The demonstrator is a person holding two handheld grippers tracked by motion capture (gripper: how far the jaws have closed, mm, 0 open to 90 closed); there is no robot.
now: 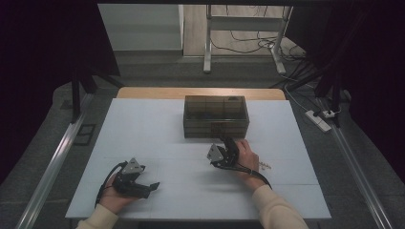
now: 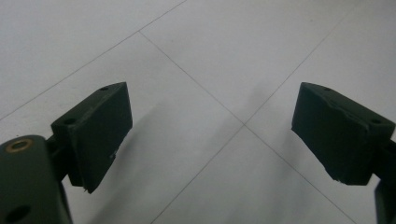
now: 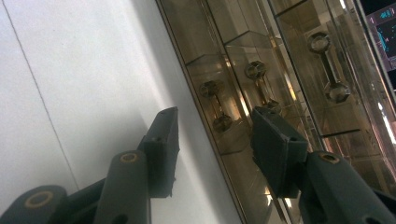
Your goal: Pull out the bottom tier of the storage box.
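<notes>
high view: translucent smoky-brown plastic compartment box (image 1: pixel 216 116) sits at centre frame on the white table surface (image 1: pixel 143 133), lid apparently shut, long axis running left-right across the picture, long front wall facing the bottom edge. right gripper (image 1: pixel 229 143) is just below that front wall, pointing up-frame at its latch area; jaws part-open, nothing between them, pads not pressing on anything. right gripper view: the box (image 3: pixel 261 70) runs diagonally through the upper right, dumbbell-shaped metal parts (image 3: pixel 329 67) visible behind the wall. left gripper (image 1: pixel 152 186) rests at lower left, well apart from the box, jaws spread wide and empty. judgement: early stage, approach made, box not yet opened or gripped. small pale bits (image 1: pixel 264 166) lie at the right.
</notes>
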